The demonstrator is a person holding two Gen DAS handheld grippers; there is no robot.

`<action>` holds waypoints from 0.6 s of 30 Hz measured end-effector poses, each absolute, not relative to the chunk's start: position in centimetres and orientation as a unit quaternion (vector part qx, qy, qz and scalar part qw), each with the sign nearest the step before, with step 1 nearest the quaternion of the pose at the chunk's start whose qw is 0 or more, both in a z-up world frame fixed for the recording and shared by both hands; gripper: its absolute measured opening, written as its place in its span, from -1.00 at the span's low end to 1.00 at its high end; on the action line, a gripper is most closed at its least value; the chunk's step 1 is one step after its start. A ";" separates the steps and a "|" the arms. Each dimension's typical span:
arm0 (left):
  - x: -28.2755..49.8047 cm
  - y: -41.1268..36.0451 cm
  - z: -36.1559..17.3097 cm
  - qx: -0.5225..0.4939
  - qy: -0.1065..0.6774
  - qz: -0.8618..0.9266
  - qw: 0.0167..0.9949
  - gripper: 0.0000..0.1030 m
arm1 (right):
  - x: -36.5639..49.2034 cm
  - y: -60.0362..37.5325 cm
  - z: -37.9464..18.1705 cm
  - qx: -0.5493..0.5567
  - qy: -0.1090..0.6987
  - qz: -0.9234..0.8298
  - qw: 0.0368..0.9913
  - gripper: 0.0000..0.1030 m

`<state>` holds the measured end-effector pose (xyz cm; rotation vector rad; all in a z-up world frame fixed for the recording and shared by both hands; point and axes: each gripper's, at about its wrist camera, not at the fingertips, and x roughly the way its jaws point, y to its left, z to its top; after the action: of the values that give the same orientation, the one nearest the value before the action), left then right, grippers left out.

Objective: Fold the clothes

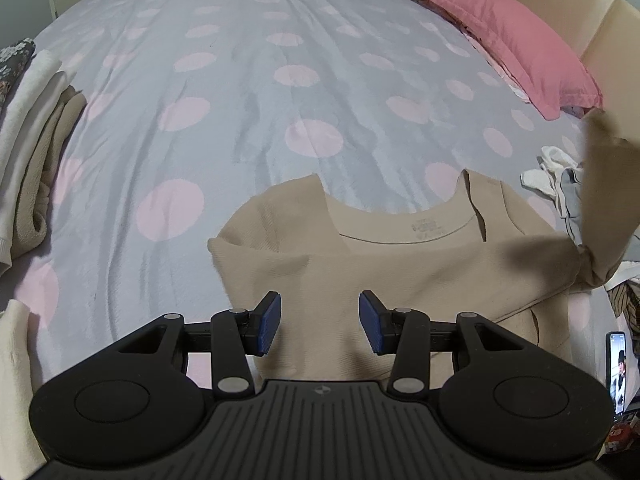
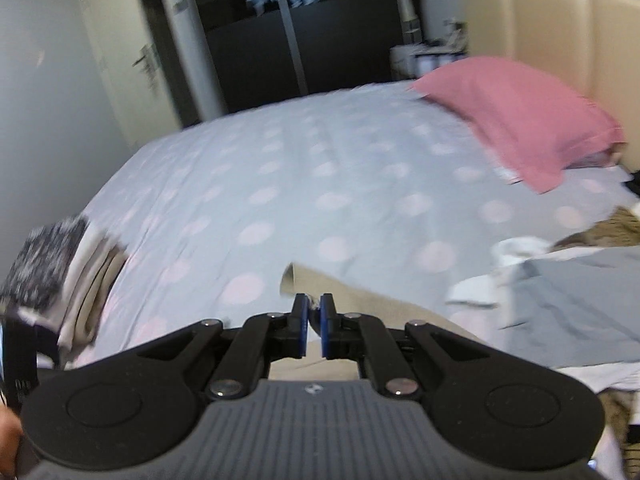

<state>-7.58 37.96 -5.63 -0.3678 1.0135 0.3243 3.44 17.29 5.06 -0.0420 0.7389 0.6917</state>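
A beige shirt (image 1: 400, 264) lies on the dotted bedspread (image 1: 248, 92), neckline pointing away from me, its left side folded over the body. My left gripper (image 1: 320, 322) hovers open just above the shirt's lower middle, nothing between its blue pads (image 1: 270, 320). At the right edge of the left wrist view, part of the shirt (image 1: 604, 184) is lifted off the bed. In the blurred right wrist view my right gripper (image 2: 315, 322) is shut on a fold of the beige shirt (image 2: 360, 312), with cloth showing between its tips.
A stack of folded clothes (image 1: 36, 128) (image 2: 84, 280) sits at the bed's left edge. A pile of unfolded white and grey garments (image 1: 556, 184) (image 2: 580, 304) lies to the right. A pink pillow (image 1: 516, 36) and a beige headboard (image 2: 560, 32) are far right.
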 end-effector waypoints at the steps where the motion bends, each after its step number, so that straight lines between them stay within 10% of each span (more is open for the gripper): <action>1: -7.7 38.1 -5.6 -0.177 0.479 0.156 0.845 -0.21 | 2.9 18.4 4.0 -0.032 0.360 0.338 0.869 -0.87; 18: -9.3 40.2 -6.4 -0.211 0.483 0.156 0.836 -0.21 | -2.3 23.8 -8.0 -0.146 0.465 0.400 0.776 -0.76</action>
<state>-9.33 40.15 -6.41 -0.4458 1.0227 0.3299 -2.33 23.83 -8.00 -0.3149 1.0070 0.8659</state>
